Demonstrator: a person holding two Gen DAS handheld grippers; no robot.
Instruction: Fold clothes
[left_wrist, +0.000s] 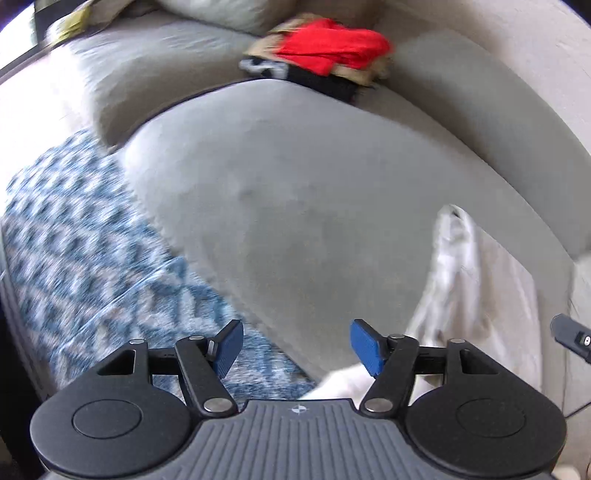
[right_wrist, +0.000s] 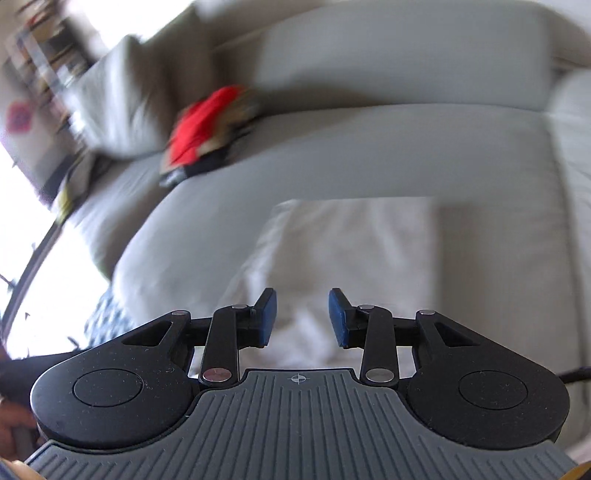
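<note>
A white garment (right_wrist: 343, 258) lies flat on the grey sofa seat (right_wrist: 369, 155), folded into a rough rectangle. My right gripper (right_wrist: 303, 317) hovers over its near edge, open, with nothing between its blue pads. In the left wrist view the same white garment (left_wrist: 476, 295) shows at the lower right, hanging over the seat's front edge. My left gripper (left_wrist: 297, 347) is open and empty, to the left of the garment, above the sofa seat (left_wrist: 295, 192) front. Both views are blurred by motion.
A pile of clothes with a red piece on top (left_wrist: 332, 48) sits at the back of the sofa (right_wrist: 199, 125). A pale cushion (right_wrist: 125, 99) leans beside it. A blue and white patterned rug (left_wrist: 81, 251) covers the floor in front.
</note>
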